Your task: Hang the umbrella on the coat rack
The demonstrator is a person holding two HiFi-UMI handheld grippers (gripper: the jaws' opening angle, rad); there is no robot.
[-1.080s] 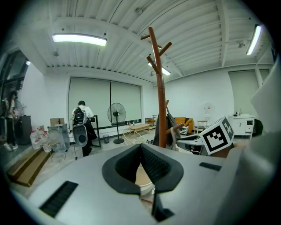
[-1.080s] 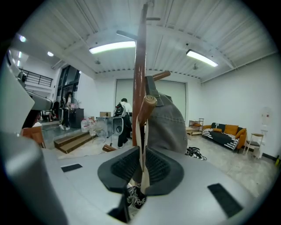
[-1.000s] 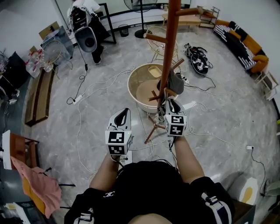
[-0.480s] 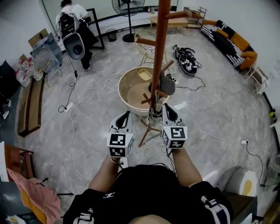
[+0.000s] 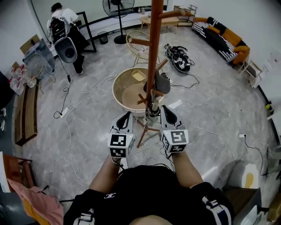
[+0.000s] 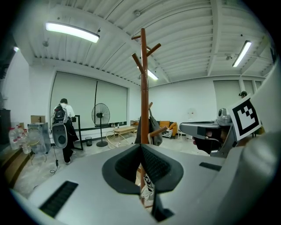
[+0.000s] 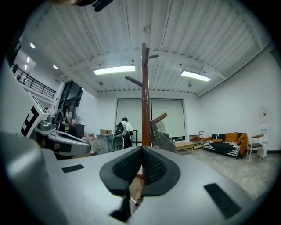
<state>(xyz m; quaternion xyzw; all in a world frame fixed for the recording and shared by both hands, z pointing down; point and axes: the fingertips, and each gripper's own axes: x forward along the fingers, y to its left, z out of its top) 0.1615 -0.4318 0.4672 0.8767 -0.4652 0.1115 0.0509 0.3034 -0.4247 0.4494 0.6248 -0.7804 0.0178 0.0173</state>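
A tall brown coat rack (image 5: 152, 48) stands on the floor ahead of me. From one of its lower pegs hangs a folded dark grey umbrella (image 5: 162, 82), touched by neither gripper. My left gripper (image 5: 126, 114) is shut and empty, held left of the rack's foot. On the other side my right gripper (image 5: 163, 108) is shut and empty too, close to the pole's base. In the left gripper view the rack (image 6: 143, 88) rises straight behind the left gripper (image 6: 141, 147), with the umbrella (image 6: 154, 128) beside the pole. The right gripper view shows the pole (image 7: 145, 96), umbrella (image 7: 163, 139) and right gripper (image 7: 142, 149).
A round beige tub (image 5: 123, 91) sits just behind the rack's legs (image 5: 141, 137). Cables (image 5: 83, 94) trail over the grey floor. A person with a backpack (image 5: 61, 24), a standing fan (image 5: 115, 9), a wire chair (image 5: 137, 41), a sofa (image 5: 221, 38) and a low bench (image 5: 24, 115) ring the room.
The head view has swung so the rack sits further left and closer to centre. The right gripper has drawn back a little from the rack. Both grippers stay shut and empty.
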